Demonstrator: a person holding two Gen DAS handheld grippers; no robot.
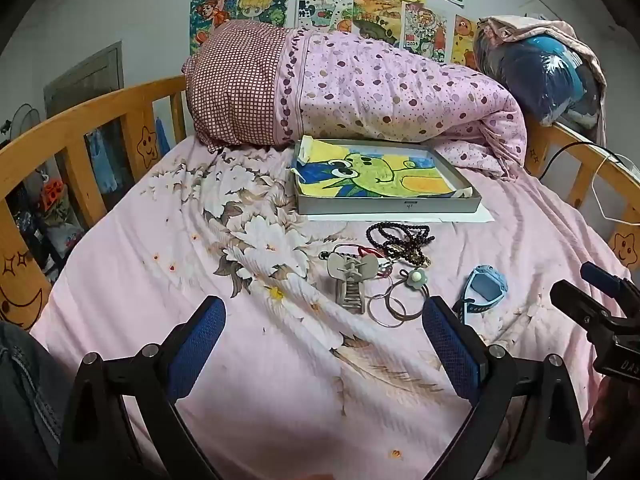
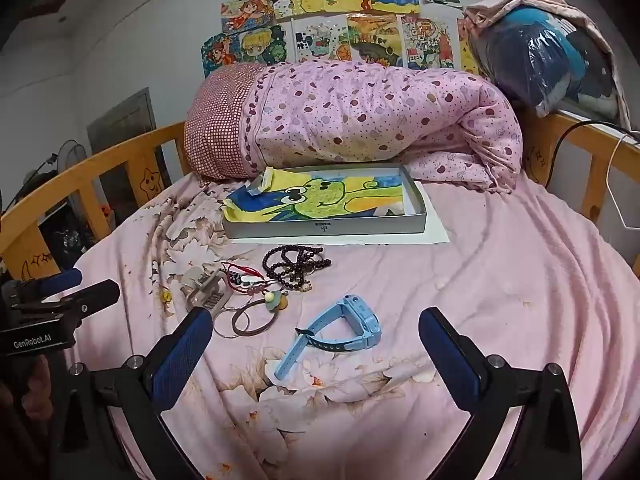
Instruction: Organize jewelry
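Jewelry lies in a loose pile on the pink bed sheet: a dark bead necklace (image 1: 400,242) (image 2: 294,266), a grey hair claw (image 1: 351,278) (image 2: 204,290), metal bangles (image 1: 394,306) (image 2: 244,322), a red cord piece (image 2: 244,274) and a light blue watch (image 1: 482,290) (image 2: 344,330). Behind them a shallow grey tray (image 1: 386,204) (image 2: 324,228) holds a frog drawing. My left gripper (image 1: 324,320) stands open just short of the pile, holding nothing. Facing the watch, my right gripper (image 2: 316,332) is open and empty; it also shows at the left wrist view's right edge (image 1: 596,292).
A rolled pink dotted quilt (image 1: 360,92) (image 2: 360,120) lies behind the tray. Wooden bed rails (image 1: 100,120) (image 2: 592,148) close in both sides. A blue bundle in plastic (image 1: 540,76) sits on the right rail, with cables (image 2: 568,136) beside it.
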